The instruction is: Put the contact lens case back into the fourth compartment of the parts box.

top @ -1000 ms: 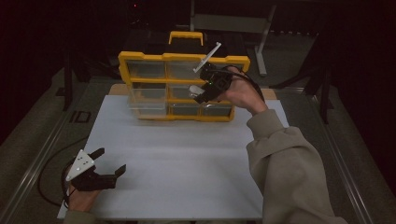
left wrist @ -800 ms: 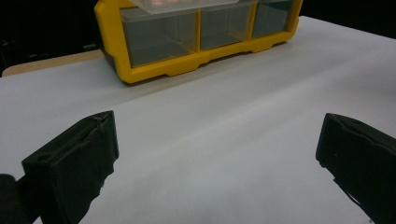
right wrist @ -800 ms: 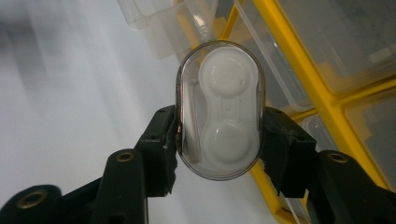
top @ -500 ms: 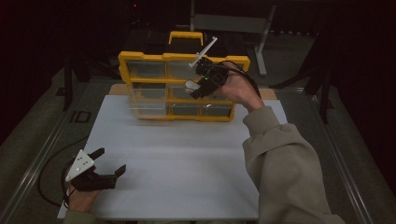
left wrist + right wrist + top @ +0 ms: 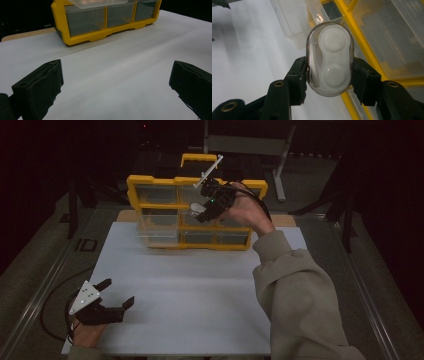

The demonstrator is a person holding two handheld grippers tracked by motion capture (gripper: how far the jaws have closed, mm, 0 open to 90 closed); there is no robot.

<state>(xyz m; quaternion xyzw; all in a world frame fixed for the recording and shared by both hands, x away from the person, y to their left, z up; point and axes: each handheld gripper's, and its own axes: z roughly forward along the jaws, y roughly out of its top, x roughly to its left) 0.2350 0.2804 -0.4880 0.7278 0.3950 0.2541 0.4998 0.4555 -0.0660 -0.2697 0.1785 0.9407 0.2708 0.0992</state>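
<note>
A yellow organizer point(image 5: 150, 185) with clear drawers stands upright at the back of the white table mat point(image 5: 200, 290). Its left middle drawer point(image 5: 157, 227) is pulled out. My right gripper point(image 5: 200, 212) hovers in front of the organizer's middle, shut on a clear oval case point(image 5: 329, 58) with a white two-cup insert; the case point(image 5: 196, 208) is seen small in the high view. My left gripper point(image 5: 116, 292) rests open at the mat's front left with nothing between its fingers point(image 5: 40, 85). The organizer's bottom row point(image 5: 105, 18) lies ahead of it.
A wooden board edge point(image 5: 285, 220) shows behind the mat. Metal rails point(image 5: 45, 285) run along both sides of the table. A cable point(image 5: 47, 317) loops at the front left. Dark stands rise behind the organizer.
My right gripper has lifted slightly with the clear case, staying in front of the organizer. The left gripper has not moved.
</note>
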